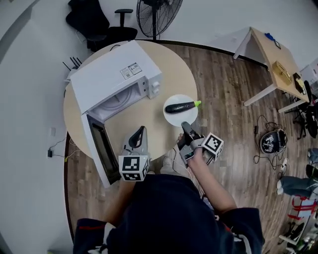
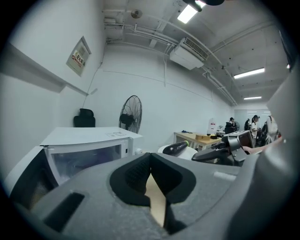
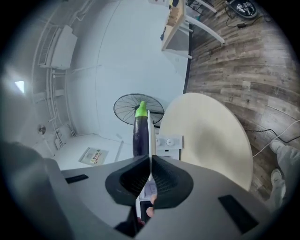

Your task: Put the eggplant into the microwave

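A dark purple eggplant [image 1: 181, 105] with a green stem lies on a small white plate [image 1: 178, 118] on the round table. My right gripper [image 1: 185, 125] is shut on the plate's near rim; in the right gripper view the thin rim [image 3: 150, 140] runs between the pads, with the eggplant [image 3: 139, 133] just past them. The white microwave [image 1: 117, 74] stands at the table's left, and its door [image 1: 99, 149] hangs open towards me. My left gripper [image 1: 140, 131] hovers over the table beside the door, shut and holding nothing. In the left gripper view the eggplant [image 2: 176, 148] shows to the right of the microwave [image 2: 89, 140].
The round beige table [image 1: 149, 124] ends close to my body. A standing fan [image 1: 156, 15] and a black office chair [image 1: 102, 25] are behind it. A wooden desk [image 1: 276, 62] stands at the right, with cables and a dark helmet-like object [image 1: 272, 141] on the floor.
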`<state>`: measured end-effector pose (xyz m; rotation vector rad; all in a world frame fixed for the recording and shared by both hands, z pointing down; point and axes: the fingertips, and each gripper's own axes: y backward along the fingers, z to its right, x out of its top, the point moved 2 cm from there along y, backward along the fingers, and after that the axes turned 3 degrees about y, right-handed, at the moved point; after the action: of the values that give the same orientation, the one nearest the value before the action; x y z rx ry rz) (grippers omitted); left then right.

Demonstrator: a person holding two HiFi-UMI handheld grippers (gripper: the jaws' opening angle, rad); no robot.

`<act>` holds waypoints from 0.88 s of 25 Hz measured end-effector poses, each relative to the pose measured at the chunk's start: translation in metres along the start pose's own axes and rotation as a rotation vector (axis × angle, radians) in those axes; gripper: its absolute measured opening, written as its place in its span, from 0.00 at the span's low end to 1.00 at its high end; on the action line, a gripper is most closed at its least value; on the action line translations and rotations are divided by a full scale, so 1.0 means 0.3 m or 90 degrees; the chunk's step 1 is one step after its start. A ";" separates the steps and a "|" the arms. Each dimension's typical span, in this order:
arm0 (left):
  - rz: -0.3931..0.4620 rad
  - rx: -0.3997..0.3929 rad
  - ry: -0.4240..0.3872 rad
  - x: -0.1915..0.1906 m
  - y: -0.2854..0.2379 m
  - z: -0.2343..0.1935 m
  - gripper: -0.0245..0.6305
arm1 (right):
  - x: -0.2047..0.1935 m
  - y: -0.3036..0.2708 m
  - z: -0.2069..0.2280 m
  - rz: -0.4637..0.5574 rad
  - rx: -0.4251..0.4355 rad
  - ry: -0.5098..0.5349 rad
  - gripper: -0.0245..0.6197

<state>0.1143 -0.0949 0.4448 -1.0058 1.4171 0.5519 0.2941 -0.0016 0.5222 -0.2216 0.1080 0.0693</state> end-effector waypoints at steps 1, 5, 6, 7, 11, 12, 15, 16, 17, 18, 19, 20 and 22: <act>0.000 0.014 0.002 -0.002 0.000 -0.009 0.06 | -0.004 -0.023 0.000 -0.016 0.001 0.002 0.07; 0.001 0.066 0.004 0.001 0.009 -0.041 0.06 | -0.033 -0.113 0.002 -0.080 0.003 0.011 0.07; 0.001 0.077 0.007 -0.001 0.012 -0.050 0.06 | -0.044 -0.133 0.003 -0.094 0.004 0.012 0.07; 0.000 0.087 0.010 -0.005 0.015 -0.059 0.06 | -0.055 -0.150 0.005 -0.108 0.004 0.014 0.07; -0.003 0.131 0.025 -0.023 0.032 -0.089 0.06 | -0.102 -0.204 0.009 -0.163 0.005 0.019 0.07; -0.003 0.141 0.028 -0.028 0.037 -0.093 0.06 | -0.113 -0.213 0.010 -0.176 0.005 0.020 0.07; -0.002 0.169 0.038 -0.041 0.049 -0.097 0.06 | -0.136 -0.232 0.015 -0.210 0.003 0.025 0.07; -0.002 0.178 0.040 -0.043 0.053 -0.096 0.06 | -0.142 -0.238 0.014 -0.221 0.003 0.026 0.07; -0.002 0.187 0.042 -0.046 0.057 -0.094 0.06 | -0.149 -0.242 0.015 -0.231 0.003 0.028 0.07; -0.002 0.195 0.044 -0.050 0.063 -0.092 0.06 | -0.156 -0.248 0.016 -0.241 0.003 0.029 0.07; -0.002 0.202 0.044 -0.054 0.069 -0.090 0.06 | -0.165 -0.254 0.018 -0.251 0.004 0.031 0.07; -0.002 0.210 0.044 -0.060 0.076 -0.089 0.06 | -0.174 -0.261 0.018 -0.260 0.007 0.031 0.07; -0.003 0.223 0.040 -0.074 0.092 -0.085 0.06 | -0.193 -0.273 0.019 -0.277 0.012 0.033 0.07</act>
<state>0.0746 -0.0968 0.4628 -0.7501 1.5036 0.2565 0.2437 -0.0835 0.5522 -0.2236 0.1096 -0.3710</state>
